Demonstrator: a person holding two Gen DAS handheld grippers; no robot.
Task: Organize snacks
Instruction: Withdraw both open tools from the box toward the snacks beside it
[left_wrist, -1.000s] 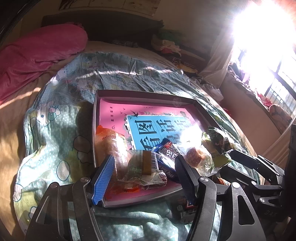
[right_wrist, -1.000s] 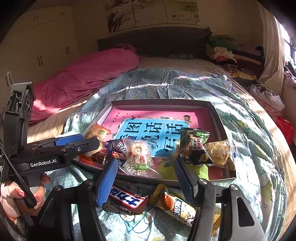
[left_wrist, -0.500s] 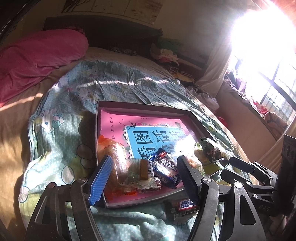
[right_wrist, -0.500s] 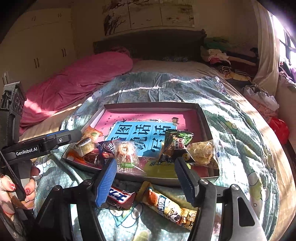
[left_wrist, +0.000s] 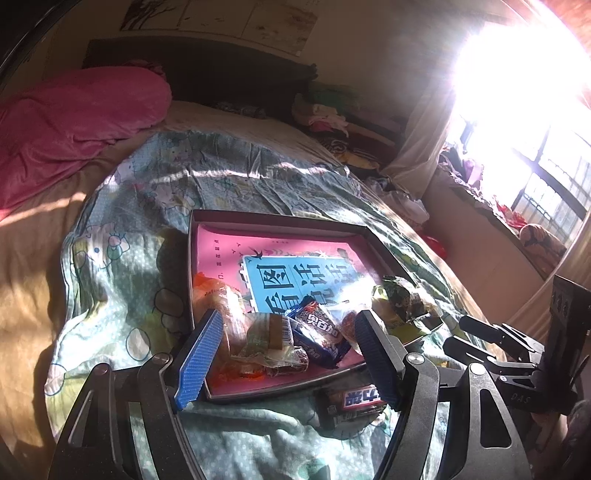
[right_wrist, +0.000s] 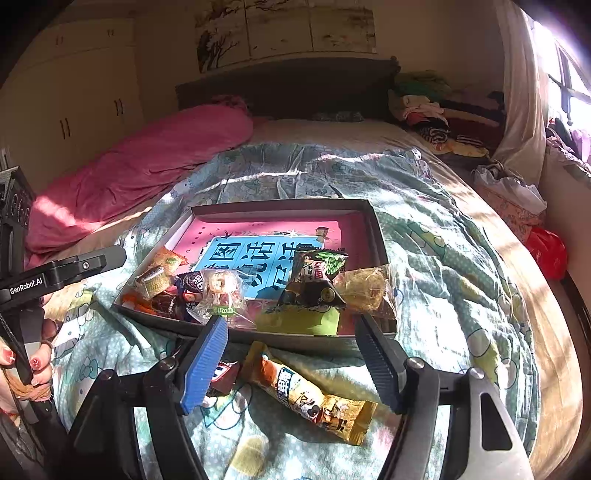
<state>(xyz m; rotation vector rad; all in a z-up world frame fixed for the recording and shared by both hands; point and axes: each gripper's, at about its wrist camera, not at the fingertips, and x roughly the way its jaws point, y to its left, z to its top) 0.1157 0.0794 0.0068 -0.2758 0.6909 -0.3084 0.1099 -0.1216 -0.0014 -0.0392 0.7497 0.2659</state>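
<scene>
Both grippers hang w/ fingers spread wide, nothing between them. Left gripper (left_wrist: 286, 354) sits low over the near left corner of the box (left_wrist: 280, 218), its blue pad just outside the box's left wall, its dark pad over the near rim. Right gripper (right_wrist: 291, 362) hovers short of the box's (right_wrist: 280, 205) near wall, above the quilt (right_wrist: 443, 266).

Edges: box is a shallow dark tray w/ low walls on all four sides, pink/blue print on its floor. Far half of that floor is bare; snacks crowd the near half. Quilt lies open to the right of the box and beyond its far wall; pink blanket (right_wrist: 140, 173) lies well apart at far left.

Inside the box, left to right in the right wrist view: orange pack (right_wrist: 168, 260), small green-label pack (right_wrist: 153, 280), dark bar (right_wrist: 192, 282), clear bag (right_wrist: 221, 291), green/black pouch (right_wrist: 316, 280), clear bag of yellow snack (right_wrist: 367, 288) against the right wall.

Outside the box, on the quilt: long orange/yellow pack (right_wrist: 310, 395) lies between the right gripper's fingers but lower, just beside the near wall, not touched. A red/blue bar (right_wrist: 221, 376) is partly hidden behind the blue pad; left wrist view shows it (left_wrist: 356, 400) near the box's near right corner, under the dark pad.
</scene>
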